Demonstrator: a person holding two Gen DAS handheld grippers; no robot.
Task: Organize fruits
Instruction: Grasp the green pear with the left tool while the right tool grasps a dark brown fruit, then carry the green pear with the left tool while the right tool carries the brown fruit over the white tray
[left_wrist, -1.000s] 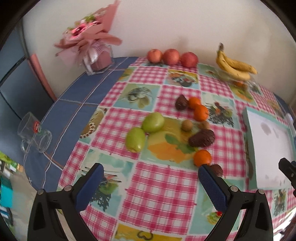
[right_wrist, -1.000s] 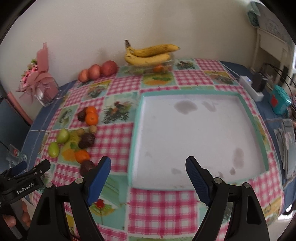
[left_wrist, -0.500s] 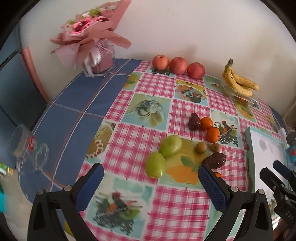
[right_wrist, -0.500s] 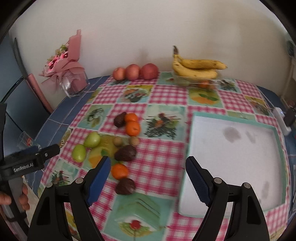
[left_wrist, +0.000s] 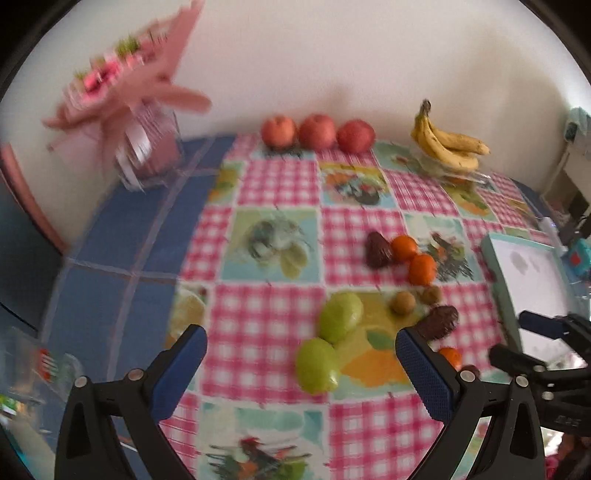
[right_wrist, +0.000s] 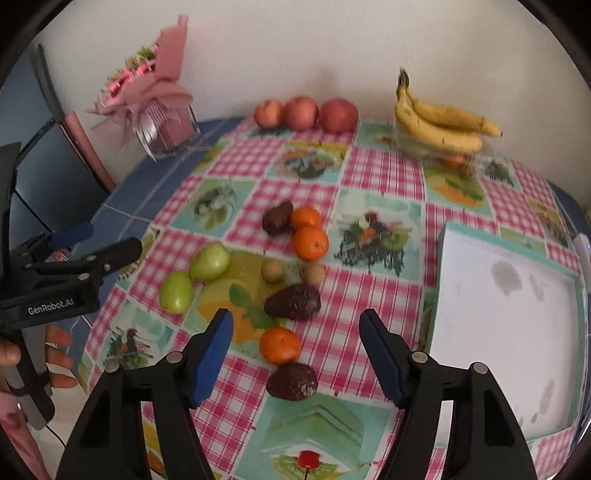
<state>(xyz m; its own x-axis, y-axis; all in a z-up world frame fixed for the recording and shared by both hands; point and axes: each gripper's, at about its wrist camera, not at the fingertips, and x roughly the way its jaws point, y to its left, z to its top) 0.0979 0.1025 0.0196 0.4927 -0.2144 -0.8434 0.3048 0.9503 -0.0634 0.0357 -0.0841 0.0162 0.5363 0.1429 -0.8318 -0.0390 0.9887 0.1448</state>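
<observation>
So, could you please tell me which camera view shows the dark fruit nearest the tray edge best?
The right wrist view: that dark fruit lies sharp and whole between its open jaws. The left wrist view is blurred and shows only a sliver behind a finger.

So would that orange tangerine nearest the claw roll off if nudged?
Probably a little: the round orange tangerine sits loose on the flat checked tablecloth. The dark brown avocado beside it might stop it. Its skin looks firm, so it is likely easy to grip.

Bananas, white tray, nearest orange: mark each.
Bananas (right_wrist: 443, 127), right wrist view, middle of the bunch.
White tray (right_wrist: 498, 325), right wrist view, bare white floor.
Nearest orange (right_wrist: 279, 345), right wrist view, centre of peel.
</observation>
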